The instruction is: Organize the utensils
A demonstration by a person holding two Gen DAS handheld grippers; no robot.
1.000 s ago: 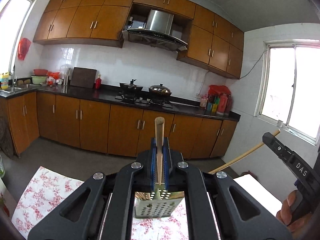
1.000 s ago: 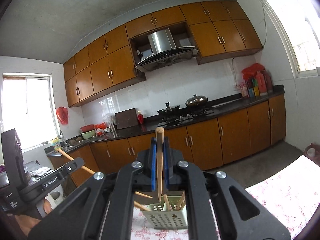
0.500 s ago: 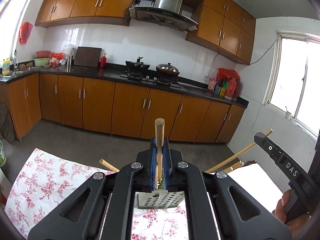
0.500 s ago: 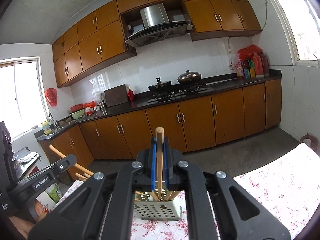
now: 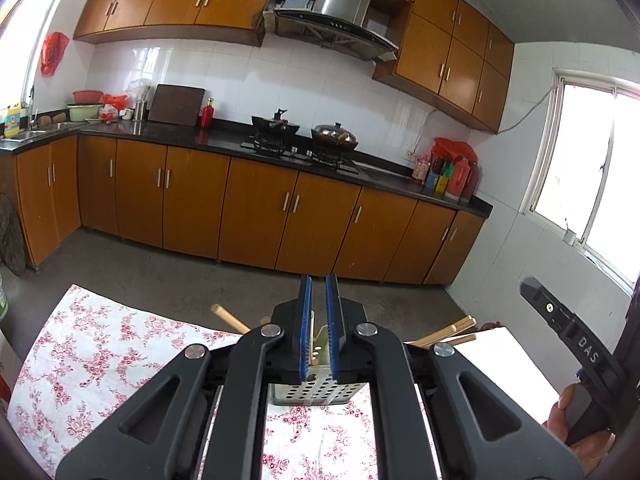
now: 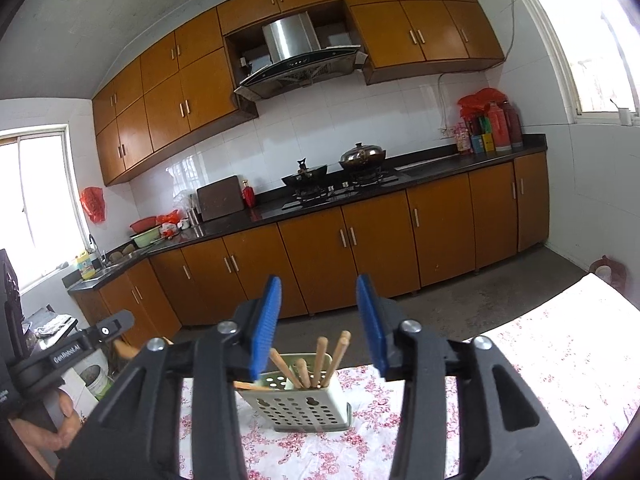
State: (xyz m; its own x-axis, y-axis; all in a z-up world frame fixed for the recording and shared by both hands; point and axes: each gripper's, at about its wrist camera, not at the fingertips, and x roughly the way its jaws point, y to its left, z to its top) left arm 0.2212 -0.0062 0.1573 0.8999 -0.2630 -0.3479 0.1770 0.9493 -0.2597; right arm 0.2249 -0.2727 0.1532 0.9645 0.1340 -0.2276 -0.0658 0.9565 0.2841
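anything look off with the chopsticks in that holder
Mostly tidy, but the chopsticks splay at different angles in the perforated holder; one lies almost flat, poking out over its left rim instead of standing upright.

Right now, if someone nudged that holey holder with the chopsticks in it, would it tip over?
Probably it would slide or tip easily: the perforated holder looks like thin, light plastic standing free on the floral cloth. The chopsticks lean loosely inside, so they would likely rattle and shift.
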